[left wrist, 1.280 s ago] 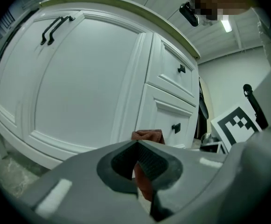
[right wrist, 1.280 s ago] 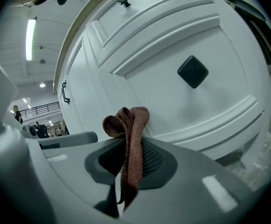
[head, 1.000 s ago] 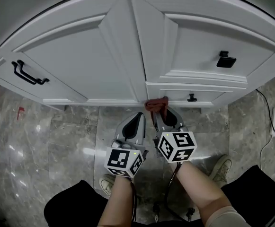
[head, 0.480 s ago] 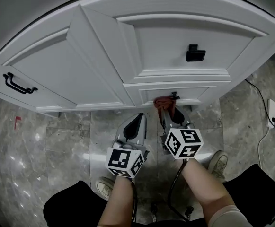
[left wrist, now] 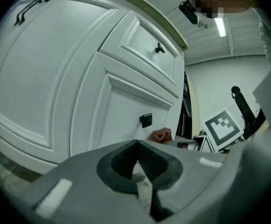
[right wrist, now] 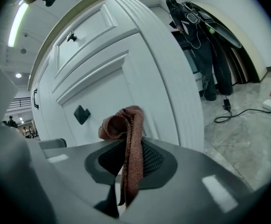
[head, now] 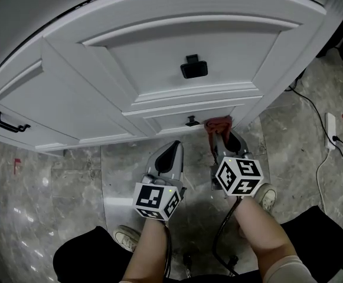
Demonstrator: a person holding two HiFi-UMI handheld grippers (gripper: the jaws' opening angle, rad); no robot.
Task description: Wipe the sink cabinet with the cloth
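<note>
The white sink cabinet [head: 183,34] fills the upper half of the head view. A reddish-brown cloth [head: 218,123] is pressed against the lower drawer front near the cabinet's right corner, just right of a small black knob [head: 192,121]. My right gripper [head: 221,135] is shut on the cloth [right wrist: 126,125], which bunches above the jaws and hangs down between them. My left gripper [head: 170,151] hovers over the floor to the left, off the cabinet, shut with nothing in it. From the left gripper view the cloth [left wrist: 161,134] shows beside the drawer front.
A square black pull [head: 193,67] sits on the upper drawer and a black bar handle [head: 9,122] on the left door. A white power strip with a cable [head: 332,125] lies on the marble floor at the right. Dark clothing [right wrist: 196,31] hangs beyond the cabinet. My shoes [head: 269,196] are below.
My right gripper has slid the cloth to the right along the lower drawer front, past the small knob to the cabinet's right corner. The left gripper stayed shut beside it.
</note>
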